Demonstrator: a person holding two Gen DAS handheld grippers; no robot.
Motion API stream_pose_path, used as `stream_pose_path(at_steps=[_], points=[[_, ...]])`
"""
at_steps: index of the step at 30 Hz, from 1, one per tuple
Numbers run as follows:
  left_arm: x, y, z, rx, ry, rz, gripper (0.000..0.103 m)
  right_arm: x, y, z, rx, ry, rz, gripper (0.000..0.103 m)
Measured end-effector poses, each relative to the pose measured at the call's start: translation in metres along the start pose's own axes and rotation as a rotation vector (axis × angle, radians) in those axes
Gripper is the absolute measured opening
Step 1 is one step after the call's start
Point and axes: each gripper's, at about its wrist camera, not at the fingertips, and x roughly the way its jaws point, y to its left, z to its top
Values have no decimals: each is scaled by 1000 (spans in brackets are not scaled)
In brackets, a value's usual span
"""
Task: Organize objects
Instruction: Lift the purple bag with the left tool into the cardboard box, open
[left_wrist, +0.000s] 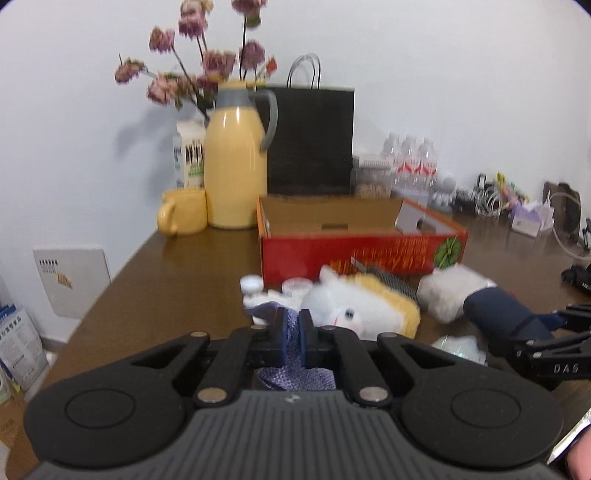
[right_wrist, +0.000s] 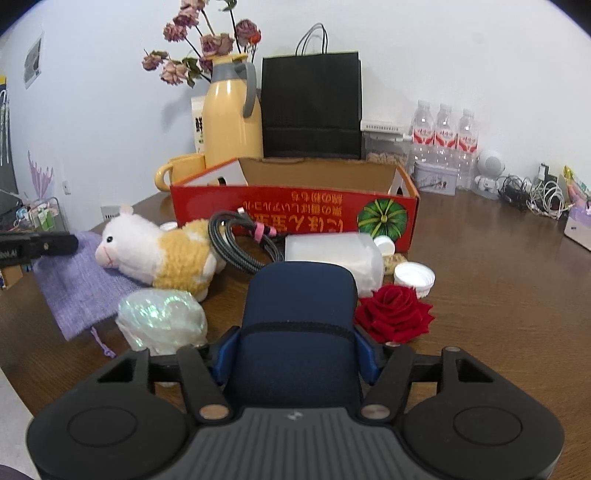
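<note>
Item: right gripper, clamped on a navy fabric-covered case, rounded and soft-sided, at 6 o'clock of the red cardboard box.

Item: left gripper, pinching a lilac woven pouch, limp and flat on the wooden table.

Handling advice: lift each high over the box wall before release; support the pouch, which will likely sag.

Adjacent: fuzzy plush lamb, coiled braided cable, velvety red rose.

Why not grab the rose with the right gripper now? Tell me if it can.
Probably not yet: the right gripper is shut on the navy case. The rose lies uncovered just right of it.
</note>
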Motion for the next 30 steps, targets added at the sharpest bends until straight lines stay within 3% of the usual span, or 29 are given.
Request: stream_pose_path(at_steps=[15, 24, 30], points=[[-11, -18, 65, 51, -194, -31, 6, -7, 5, 37, -31, -106, 20, 61], [45, -43, 107, 12, -228, -100, 6, 23, -1, 84, -31, -162, 13, 61], [99, -49, 130, -43, -235, -108, 6, 63, -15, 126, -1, -183, -7, 61]])
